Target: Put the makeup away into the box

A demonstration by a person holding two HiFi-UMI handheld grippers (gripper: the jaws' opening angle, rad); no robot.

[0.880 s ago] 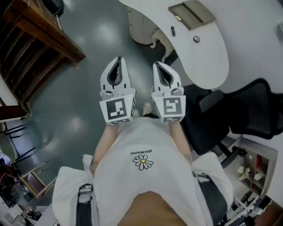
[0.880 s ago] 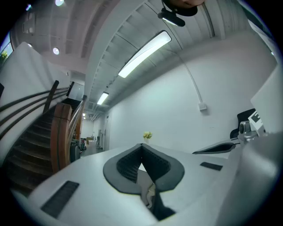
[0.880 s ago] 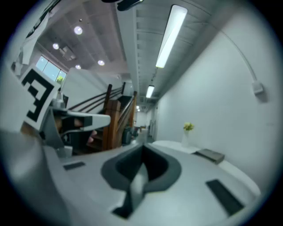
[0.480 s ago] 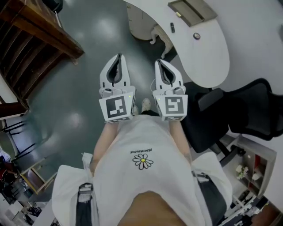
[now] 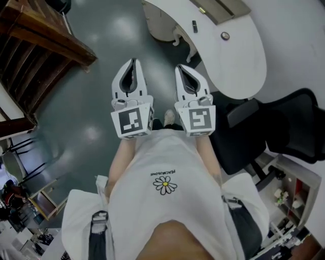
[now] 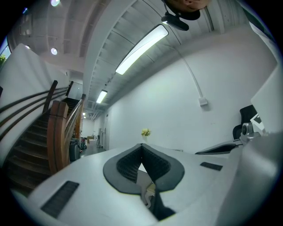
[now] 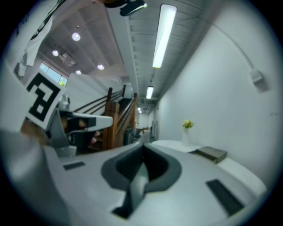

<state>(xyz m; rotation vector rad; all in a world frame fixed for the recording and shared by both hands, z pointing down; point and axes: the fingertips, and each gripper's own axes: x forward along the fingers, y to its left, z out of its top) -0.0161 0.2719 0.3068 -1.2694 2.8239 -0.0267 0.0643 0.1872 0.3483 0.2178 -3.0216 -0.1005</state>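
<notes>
Head view: the left gripper (image 5: 133, 61) and right gripper (image 5: 182, 67) are held side by side before the person's chest, over the floor (image 5: 91, 101). Both are closed and carry nothing. The white desk (image 5: 244, 56) lies ahead to the right. A flat box (image 5: 223, 7), a small dark item (image 5: 194, 26) and a round item (image 5: 225, 36) sit on it, well apart from both grippers. Whether either item is makeup cannot be told. A black chair (image 5: 274, 127) stands just right of the right gripper, and a wooden staircase (image 5: 40, 35) is at left.

Left gripper view: the jaws meet at their tips, empty. Yellow flowers (image 6: 145, 132) stand far ahead.

Right gripper view: the jaws are together, empty. The box (image 7: 212, 153) lies ahead to the right, near the flowers (image 7: 188, 126).
</notes>
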